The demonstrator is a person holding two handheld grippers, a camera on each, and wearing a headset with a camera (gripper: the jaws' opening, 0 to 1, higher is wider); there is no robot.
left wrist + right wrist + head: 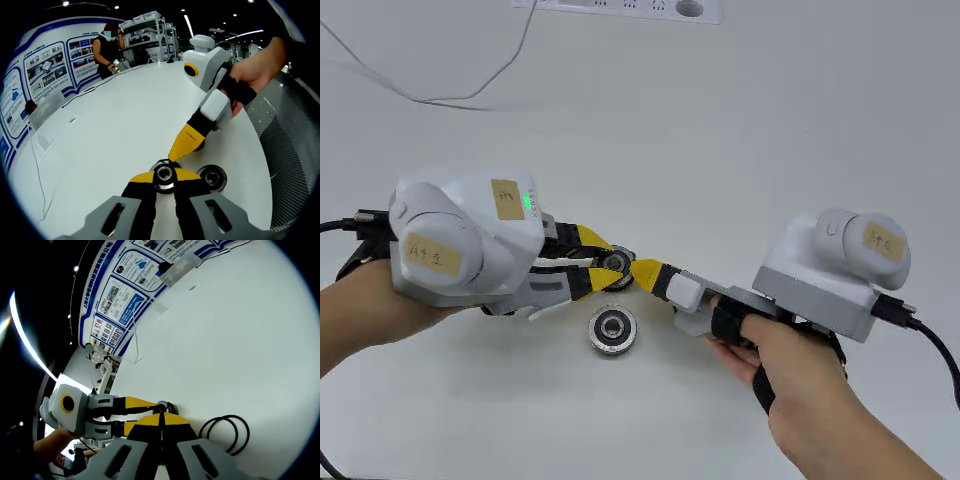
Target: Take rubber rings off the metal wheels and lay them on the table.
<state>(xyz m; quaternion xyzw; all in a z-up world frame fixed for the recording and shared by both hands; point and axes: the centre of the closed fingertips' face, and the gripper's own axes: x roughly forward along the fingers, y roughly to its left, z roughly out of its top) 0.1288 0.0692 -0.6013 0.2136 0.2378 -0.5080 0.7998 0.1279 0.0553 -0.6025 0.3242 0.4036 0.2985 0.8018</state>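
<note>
The left gripper [165, 180] is clamped narrow on a small metal wheel [165, 173]. One yellow-tipped jaw sits on each side of it, and the wheel's silver hub faces the left gripper view's camera. Whether the wheel rests on the table or hangs just above it cannot be told. The right gripper [176, 152] comes in from 1 o'clock in that view. Its two yellow jaws are pressed together into one wedge, and the tip touches the held wheel's dark rim. Whether it pinches anything there cannot be told. In the right gripper view its own jaws meet with no gap, and the left gripper reaches in from 9 o'clock.

A second wheel [211, 176] lies flat on the white table [125, 115]. It is just beside the held one, at 3 o'clock in the left gripper view and at 6 o'clock from it in the head view. Two black rubber rings [226, 432] lie overlapping on the table. In the right gripper view they are at 3 o'clock from the right gripper's tips, near them but apart.

In the head view the left hand [360, 300] holds the left gripper's white body at 9 o'clock, and the right hand [790, 365] holds the other at 4 o'clock. A thin grey cable [430, 98] trails across the table at 11 o'clock, and a white power strip [650, 8] sits at 12 o'clock. Beyond the table in the left gripper view, a person [107, 47] stands at 11 o'clock near blue-and-white posters [45, 65].
</note>
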